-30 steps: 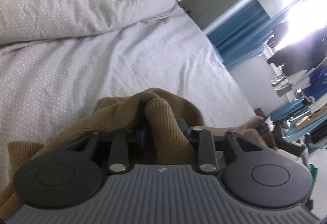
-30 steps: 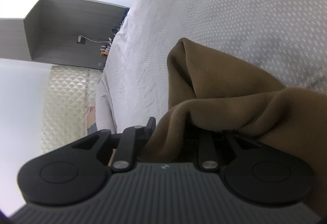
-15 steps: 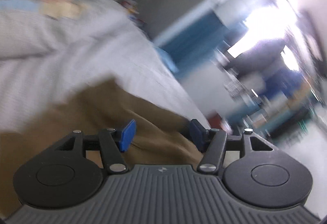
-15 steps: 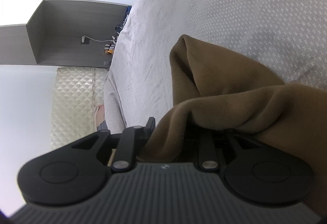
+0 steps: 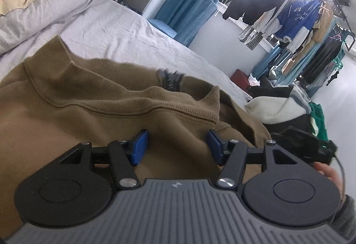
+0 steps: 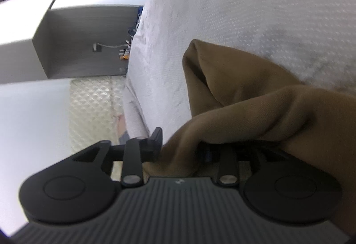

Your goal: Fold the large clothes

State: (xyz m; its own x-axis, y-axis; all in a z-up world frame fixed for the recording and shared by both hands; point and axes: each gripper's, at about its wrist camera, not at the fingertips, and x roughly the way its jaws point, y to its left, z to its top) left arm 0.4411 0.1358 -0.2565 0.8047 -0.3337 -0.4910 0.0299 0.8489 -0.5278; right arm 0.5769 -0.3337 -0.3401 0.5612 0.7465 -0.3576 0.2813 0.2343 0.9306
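Note:
A brown sweatshirt (image 5: 93, 110) lies spread on the grey bed sheet (image 5: 124, 39), its ribbed hem running across the left wrist view. My left gripper (image 5: 176, 147) hovers just above it, open, its blue pads (image 5: 139, 147) wide apart and nothing pinched between them. In the right wrist view a bunched fold of the same sweatshirt (image 6: 255, 115) drapes over my right gripper (image 6: 181, 148). Its jaws are opening, with the fabric still lying between them. One black finger (image 6: 156, 141) shows; the other is hidden under the cloth.
A grey duvet and pillows (image 5: 37, 6) sit at the head of the bed. A heap of white and dark clothes (image 5: 280, 108) lies at the bed's right edge, beyond it a rack of hanging garments (image 5: 296, 12). A hand (image 5: 327, 174) shows at lower right.
My left gripper let go of the brown ribbed cuff, opened wide and swung away over the sweatshirt. My right gripper's fingers spread a little; the fold stays draped on it.

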